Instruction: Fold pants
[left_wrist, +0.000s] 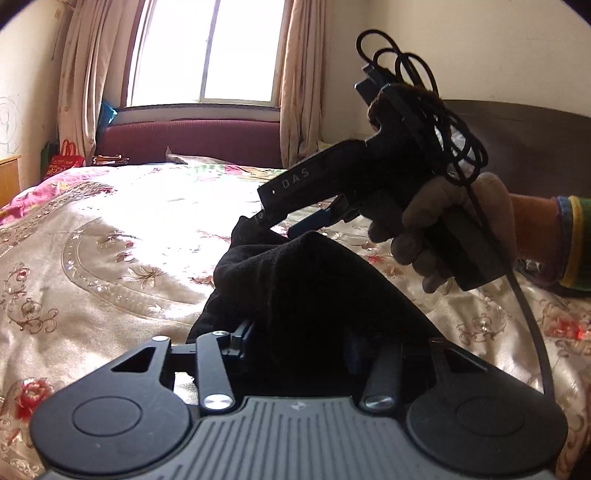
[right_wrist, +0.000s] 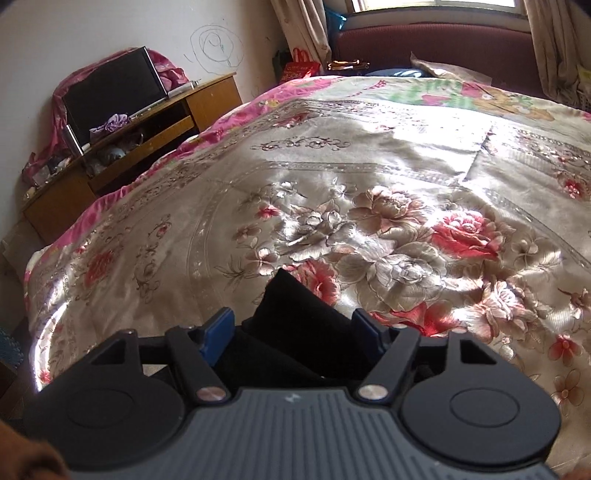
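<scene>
Held bunched black fabric pants (left_wrist: 306, 280) above floral satin bedspread (right_wrist: 369, 177), pinched in left gripper (left_wrist: 295, 350) and right gripper (right_wrist: 291, 328); folding barely begun.

Legible text: the letters "DAS", printed in pale capitals on the black upper body of the right gripper (left_wrist: 295, 221), seen at 1 o'clock from the left wrist camera. No other readable markings.
</scene>
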